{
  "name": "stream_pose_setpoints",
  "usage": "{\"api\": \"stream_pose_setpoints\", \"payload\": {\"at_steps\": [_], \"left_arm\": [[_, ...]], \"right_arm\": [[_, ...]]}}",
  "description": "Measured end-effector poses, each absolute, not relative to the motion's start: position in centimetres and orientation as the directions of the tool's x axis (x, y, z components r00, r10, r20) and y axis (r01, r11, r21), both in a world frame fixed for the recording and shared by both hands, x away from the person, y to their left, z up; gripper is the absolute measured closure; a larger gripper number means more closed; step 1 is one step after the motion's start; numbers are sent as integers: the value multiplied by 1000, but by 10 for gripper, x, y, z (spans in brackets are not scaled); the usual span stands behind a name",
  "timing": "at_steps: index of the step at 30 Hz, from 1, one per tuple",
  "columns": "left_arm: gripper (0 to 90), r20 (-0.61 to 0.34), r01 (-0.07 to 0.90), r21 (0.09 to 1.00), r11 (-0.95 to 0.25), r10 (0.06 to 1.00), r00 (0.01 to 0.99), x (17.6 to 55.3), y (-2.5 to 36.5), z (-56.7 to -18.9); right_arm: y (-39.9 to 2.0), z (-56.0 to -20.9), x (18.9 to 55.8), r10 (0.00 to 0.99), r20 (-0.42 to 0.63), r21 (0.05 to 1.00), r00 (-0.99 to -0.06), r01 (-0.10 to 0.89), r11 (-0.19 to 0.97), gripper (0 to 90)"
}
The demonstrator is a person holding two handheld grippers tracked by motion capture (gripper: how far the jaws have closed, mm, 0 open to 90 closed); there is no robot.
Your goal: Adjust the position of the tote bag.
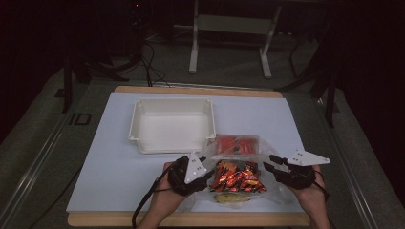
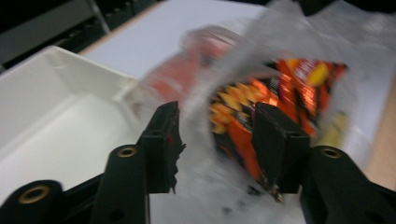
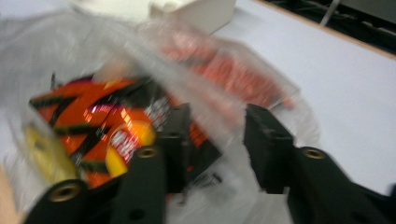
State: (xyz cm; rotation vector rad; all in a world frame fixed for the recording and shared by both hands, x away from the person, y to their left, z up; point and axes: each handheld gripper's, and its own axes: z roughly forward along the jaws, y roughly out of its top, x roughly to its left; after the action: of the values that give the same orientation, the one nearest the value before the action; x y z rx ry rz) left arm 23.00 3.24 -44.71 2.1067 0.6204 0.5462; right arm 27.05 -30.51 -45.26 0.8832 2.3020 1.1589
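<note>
A clear plastic bag [image 1: 237, 168] lies at the near middle of the white board, stuffed with orange and black snack packets [image 1: 236, 177] and a red packet [image 1: 236, 144] at its far end. My left gripper [image 1: 210, 171] is at the bag's left edge. In the left gripper view its jaws [image 2: 215, 126] stand apart, with blurred bag film [image 2: 205, 154] between them. My right gripper [image 1: 268, 163] is at the bag's right edge. In the right gripper view [image 3: 217, 126] its jaws are also apart, with crumpled film and an orange packet [image 3: 102, 130] beside them. Neither pair of pads visibly presses on the bag.
An empty white tray [image 1: 138, 119] sits just beyond the bag, left of centre. The white board [image 1: 114, 171] rests on a wooden tabletop [image 1: 191, 219]. Cables [image 1: 148, 62] and a stand's legs [image 1: 193, 52] lie on the dark floor beyond.
</note>
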Motion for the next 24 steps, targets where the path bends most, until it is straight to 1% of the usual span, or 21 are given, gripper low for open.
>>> {"api": "stream_pose_setpoints", "payload": {"at_steps": [3, 5, 9, 11, 12, 13, 16, 17, 20, 22, 23, 24], "left_arm": [[572, 187, 237, 786, -570, 586, 788, 225, 22, -458], [574, 187, 265, 760, -594, 590, 785, 228, 17, -467], [572, 276, 306, 698, -647, 638, 719, 243, 9, -479], [564, 326, 327, 678, -658, 668, 669, 251, 7, -486], [558, 310, 346, 677, -650, 678, 667, 257, 6, -490], [527, 305, 355, 680, -641, 689, 657, 259, 4, -493], [460, 331, 358, 675, -645, 698, 635, 264, -2, -500], [455, 331, 357, 675, -646, 698, 635, 266, -4, -502], [452, 345, 361, 662, -657, 695, 631, 269, -10, -507], [497, 352, 366, 646, -669, 688, 635, 272, -13, -510], [532, 354, 367, 645, -670, 688, 633, 273, -13, -512], [584, 358, 366, 640, -676, 683, 636, 275, -12, -512]], "right_arm": [[-302, -461, 267, 680, -94, 797, -727, 354, 489, 640], [-300, -468, 269, 689, -102, 785, -717, 368, 499, 604], [-298, -477, 277, 702, -110, 774, -704, 382, 505, 535], [-296, -479, 282, 713, -118, 768, -691, 391, 507, 493], [-295, -480, 285, 713, -122, 766, -690, 392, 510, 476], [-293, -481, 288, 714, -118, 762, -690, 398, 511, 456], [-289, -485, 295, 703, -130, 747, -699, 398, 533, 431], [-287, -486, 297, 700, -132, 739, -701, 401, 541, 422], [-283, -491, 302, 695, -148, 717, -703, 408, 565, 425], [-282, -493, 306, 704, -161, 706, -692, 418, 572, 461], [-282, -493, 308, 711, -162, 702, -684, 426, 570, 497], [-283, -494, 309, 719, -165, 700, -675, 433, 567, 584]]}}
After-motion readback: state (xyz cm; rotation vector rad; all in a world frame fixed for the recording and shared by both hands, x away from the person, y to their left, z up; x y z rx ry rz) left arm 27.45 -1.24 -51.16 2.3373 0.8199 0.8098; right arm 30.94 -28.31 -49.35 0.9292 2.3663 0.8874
